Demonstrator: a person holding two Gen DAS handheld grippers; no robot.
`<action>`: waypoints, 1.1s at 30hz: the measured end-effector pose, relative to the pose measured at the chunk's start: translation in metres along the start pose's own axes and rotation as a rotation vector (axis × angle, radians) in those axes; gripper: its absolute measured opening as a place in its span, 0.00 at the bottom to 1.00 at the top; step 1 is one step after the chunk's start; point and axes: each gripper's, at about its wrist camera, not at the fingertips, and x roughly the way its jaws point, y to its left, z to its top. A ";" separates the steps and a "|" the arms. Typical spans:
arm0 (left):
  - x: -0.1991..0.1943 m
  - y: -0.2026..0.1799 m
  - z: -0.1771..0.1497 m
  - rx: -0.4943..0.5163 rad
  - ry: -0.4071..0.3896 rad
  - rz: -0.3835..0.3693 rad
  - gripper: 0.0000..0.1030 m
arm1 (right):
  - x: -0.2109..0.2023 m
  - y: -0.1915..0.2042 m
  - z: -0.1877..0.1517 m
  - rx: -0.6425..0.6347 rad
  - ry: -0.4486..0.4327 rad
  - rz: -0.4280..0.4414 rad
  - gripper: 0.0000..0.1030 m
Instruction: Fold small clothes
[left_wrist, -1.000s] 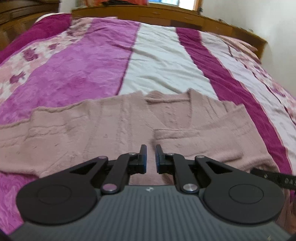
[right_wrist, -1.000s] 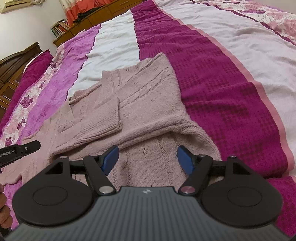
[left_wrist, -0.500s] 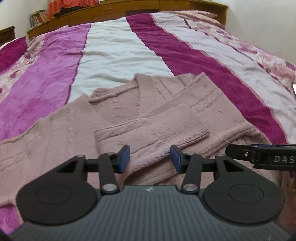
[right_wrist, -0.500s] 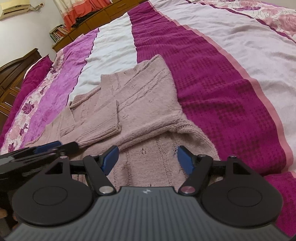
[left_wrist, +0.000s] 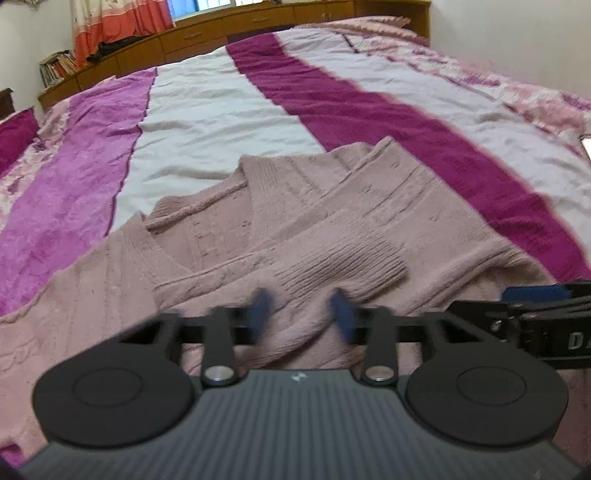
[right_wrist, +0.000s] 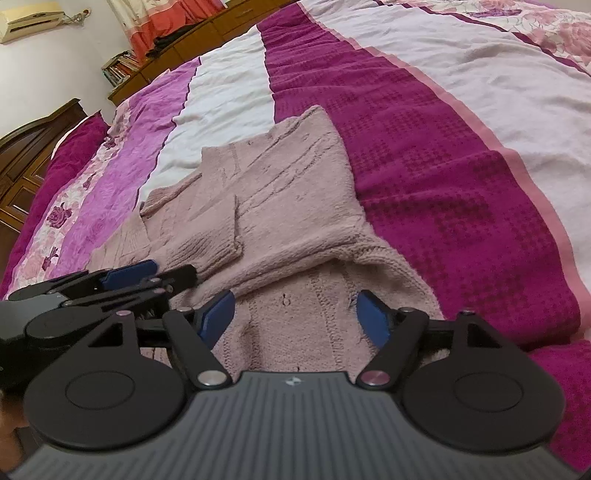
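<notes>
A dusty pink knitted cardigan (left_wrist: 295, 221) lies flat on the bed, one sleeve folded across its front with the ribbed cuff (left_wrist: 343, 258) on top. It also shows in the right wrist view (right_wrist: 288, 192). My left gripper (left_wrist: 301, 314) is open and empty, just above the fabric below the cuff, its blue pads blurred. My right gripper (right_wrist: 295, 317) is open and empty over the cardigan's lower hem. The left gripper (right_wrist: 122, 280) shows at the left of the right wrist view; the right gripper (left_wrist: 535, 306) shows at the right of the left wrist view.
The bedspread (left_wrist: 221, 110) has magenta, white and floral pink stripes. Wooden cabinets (left_wrist: 207, 33) with books and an orange curtain stand beyond the bed. A dark wooden headboard (right_wrist: 33, 147) stands at the left.
My left gripper has opened from shut and swung right across the cardigan, ending close beside the right gripper. The right gripper has stayed open and nearly still.
</notes>
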 end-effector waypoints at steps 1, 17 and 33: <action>-0.003 0.001 0.000 -0.010 -0.008 -0.003 0.14 | 0.000 0.000 0.000 0.000 0.000 0.000 0.77; -0.051 0.090 -0.002 -0.358 -0.101 0.138 0.01 | 0.000 0.001 0.000 -0.011 -0.002 -0.008 0.78; -0.026 0.024 0.000 -0.134 0.017 -0.084 0.43 | -0.017 0.000 0.011 0.061 -0.034 0.008 0.78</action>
